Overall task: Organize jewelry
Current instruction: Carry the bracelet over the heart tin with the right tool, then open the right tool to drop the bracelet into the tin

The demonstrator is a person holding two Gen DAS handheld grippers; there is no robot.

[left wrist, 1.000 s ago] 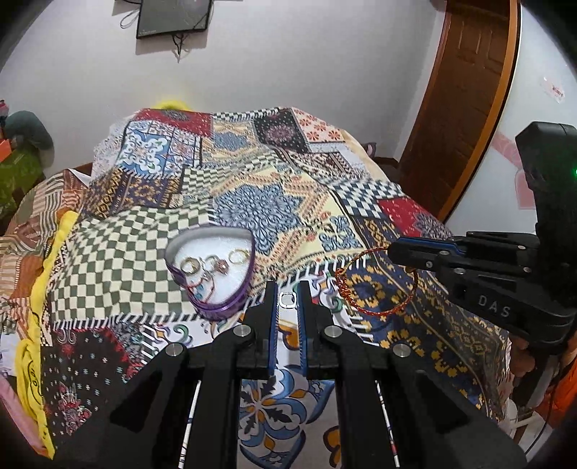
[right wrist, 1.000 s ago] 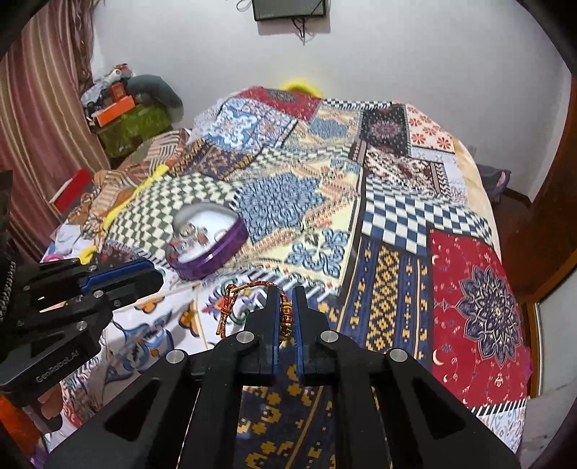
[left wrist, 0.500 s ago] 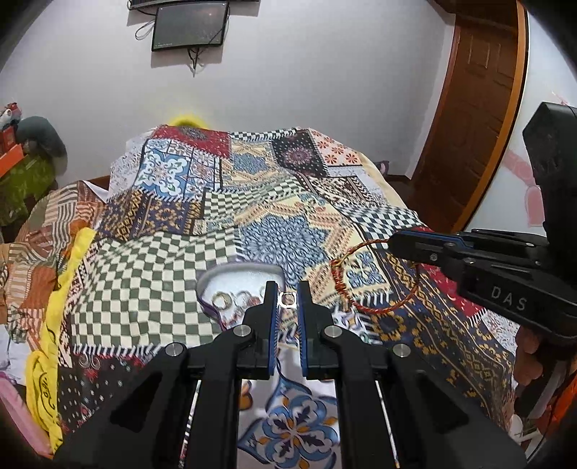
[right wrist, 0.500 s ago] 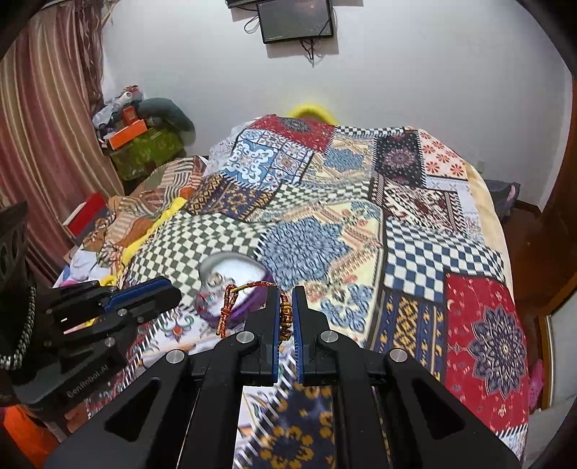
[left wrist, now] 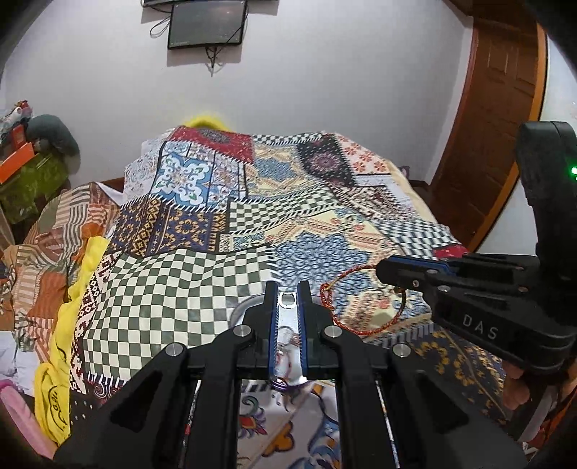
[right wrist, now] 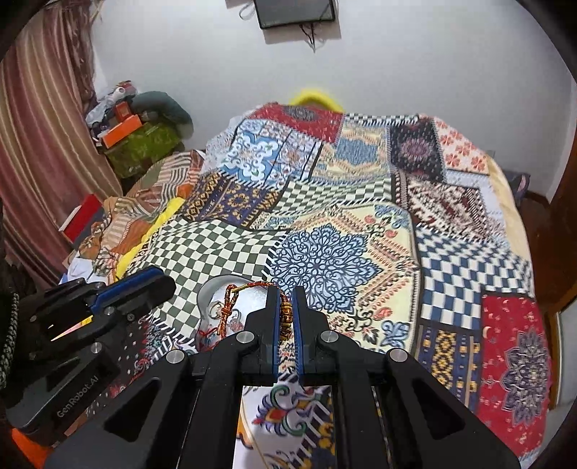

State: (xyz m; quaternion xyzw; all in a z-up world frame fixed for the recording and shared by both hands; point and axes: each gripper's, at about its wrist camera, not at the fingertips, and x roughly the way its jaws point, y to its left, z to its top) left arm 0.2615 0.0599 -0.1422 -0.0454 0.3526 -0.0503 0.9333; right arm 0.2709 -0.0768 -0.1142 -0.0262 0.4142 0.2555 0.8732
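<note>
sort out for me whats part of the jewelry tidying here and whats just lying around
Job: red cord bracelet in right gripper; small silver ring piece in left gripper; jewelry dish with rings.
Lying about: patchwork bedspread, wall screen, orange box, yellow cloth.

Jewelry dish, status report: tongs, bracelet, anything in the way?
Left tongs shut on a small silver ring tab. Right tongs shut on red cord bracelet, hanging above the dish. Nothing in the way.
</note>
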